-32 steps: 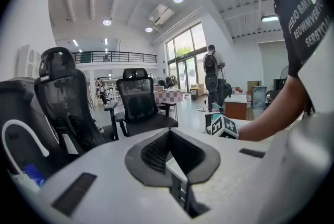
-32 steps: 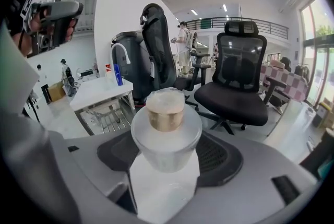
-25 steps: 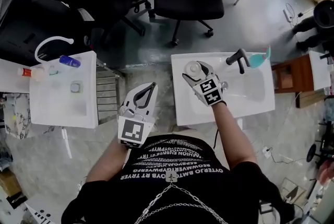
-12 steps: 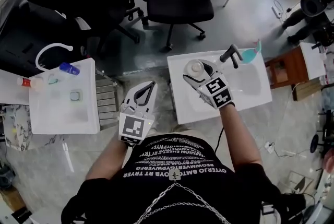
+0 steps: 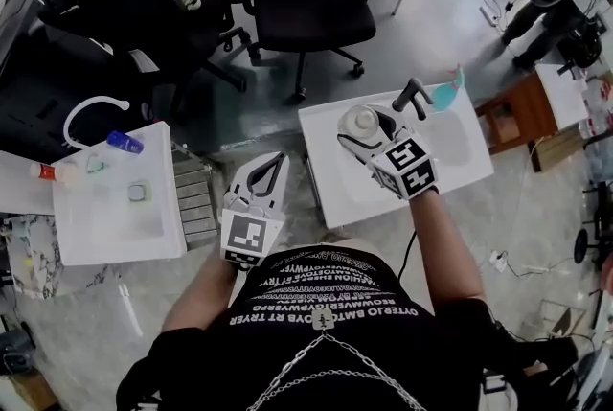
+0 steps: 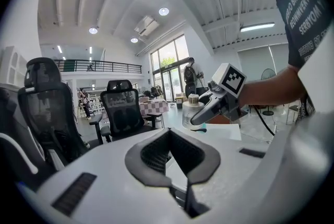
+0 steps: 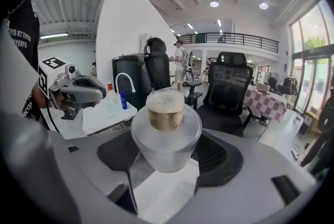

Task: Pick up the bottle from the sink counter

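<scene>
- The right tool [image 7: 167, 164] was clamped on the bottle [image 7: 166, 126], pads pressing its frosted body from both sides below the tan cap.
- In the head view the bottle [image 5: 361, 122] sat in that tool [image 5: 364, 127] near the black faucet [image 5: 414, 98], on the side away from the basin and over the white sink tabletop [image 5: 330, 174].
- I could not tell whether its base had cleared the tabletop.
- The left tool [image 6: 169, 152] was closed on nothing; it hung well apart from the faucet, off the tabletop's near corner.
- Risk one: the body looked rounded and smooth, so I judged it could slide down through the pads if the squeeze eased or the lift jerked.
- Risk two: with the faucet so close, a swing toward it could knock the bottle askew in the grip.
- Risk three: tipping the wrist would test the cap, which looked seated.
- As for contents, the bottle's frosted wall hid any fill level.
- Beyond the faucet, the basin [image 5: 450, 143] showed nothing I could make out, and a teal item [image 5: 446, 96] lay just beside the faucet.
</scene>
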